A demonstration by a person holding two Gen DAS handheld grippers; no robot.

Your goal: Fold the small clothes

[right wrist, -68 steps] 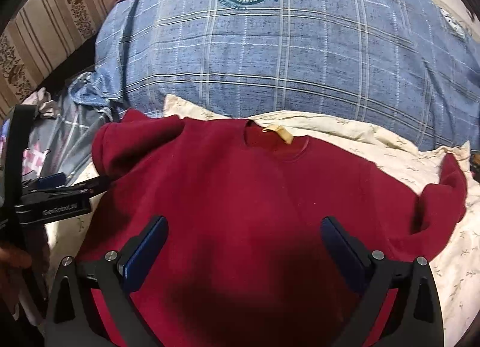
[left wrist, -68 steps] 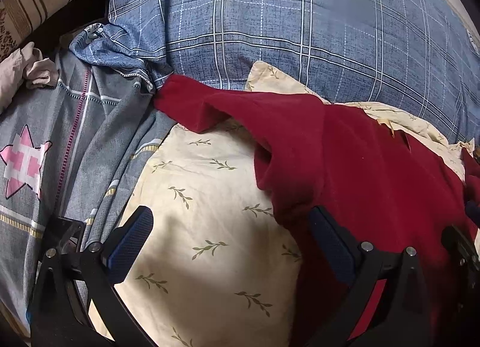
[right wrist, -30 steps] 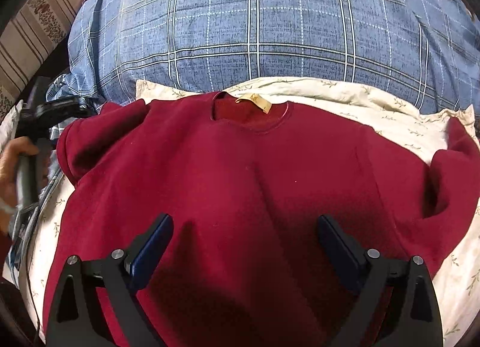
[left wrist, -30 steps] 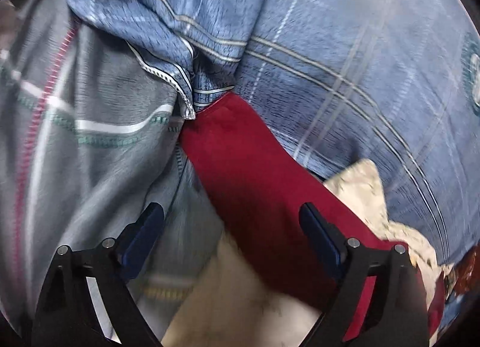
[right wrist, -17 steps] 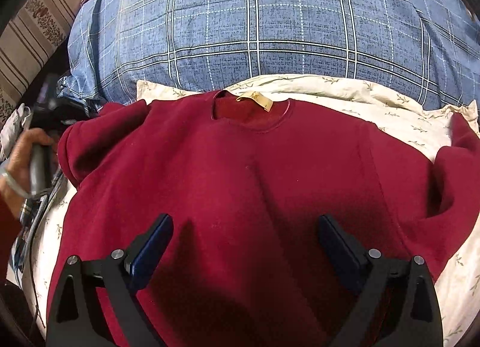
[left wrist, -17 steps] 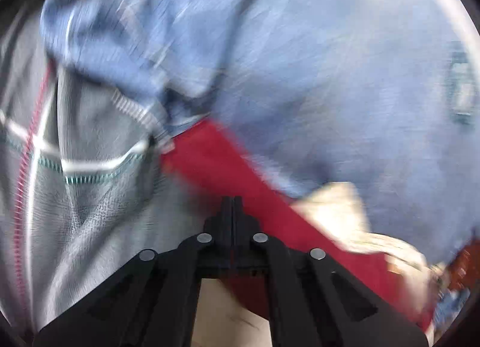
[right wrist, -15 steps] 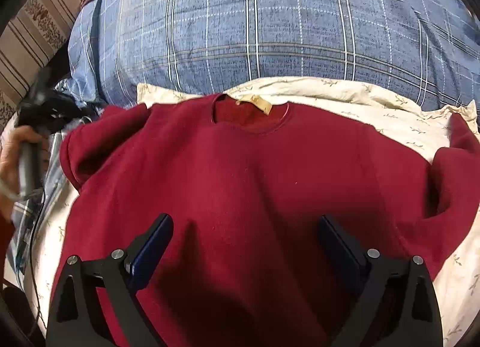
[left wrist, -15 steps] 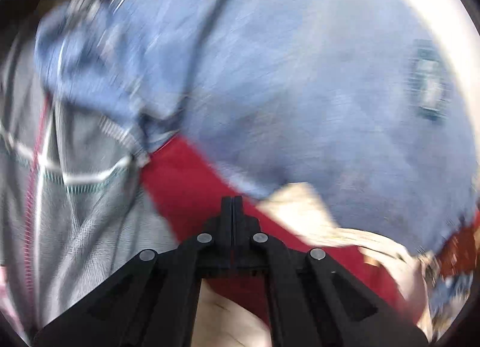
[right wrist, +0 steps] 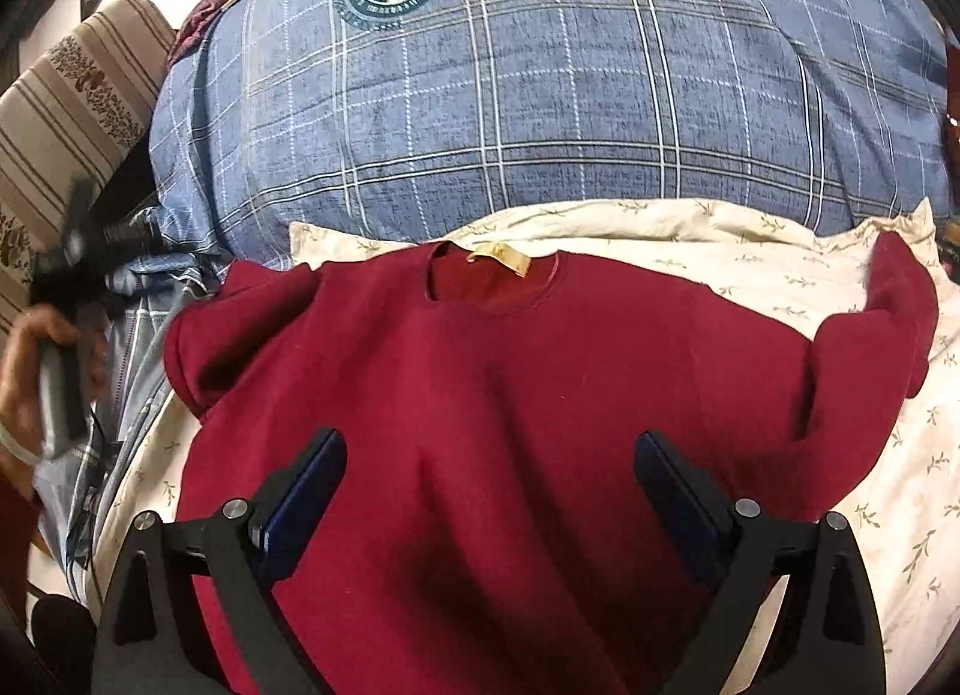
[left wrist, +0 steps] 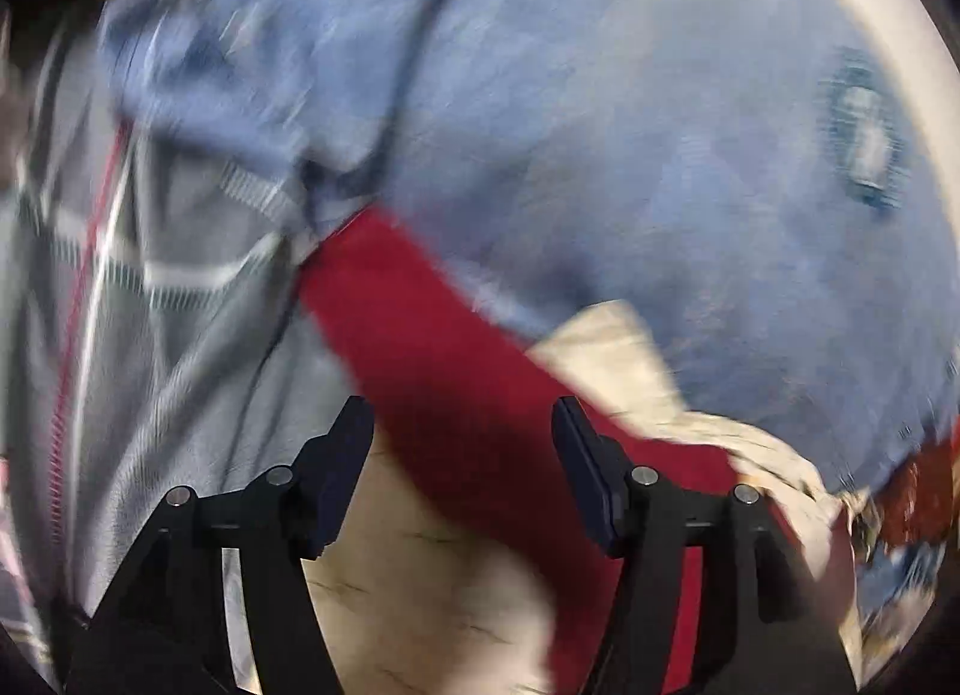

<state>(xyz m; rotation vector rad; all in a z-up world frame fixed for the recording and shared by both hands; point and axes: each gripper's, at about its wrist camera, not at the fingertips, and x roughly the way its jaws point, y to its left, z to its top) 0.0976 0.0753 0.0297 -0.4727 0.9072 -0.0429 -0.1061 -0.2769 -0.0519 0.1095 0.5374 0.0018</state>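
Note:
A dark red sweatshirt (right wrist: 510, 395) lies spread front-up on a cream leaf-print sheet (right wrist: 750, 257), its collar with a tan label (right wrist: 501, 260) at the far side. My right gripper (right wrist: 489, 485) is open and empty over the sweatshirt's lower body. My left gripper (left wrist: 462, 455) is open, its jaws on either side of the red left sleeve (left wrist: 432, 347); the view is motion-blurred. The left gripper also shows in the right wrist view (right wrist: 78, 251), held in a hand beside the left sleeve.
A big blue plaid pillow (right wrist: 540, 95) with a round badge lies behind the sweatshirt. A grey striped quilt (left wrist: 150, 335) is at the left. A striped sofa cushion (right wrist: 72, 113) is at the far left.
My left gripper, shut on the sleeve end half a second ago, has opened. The right gripper stays open and has barely moved.

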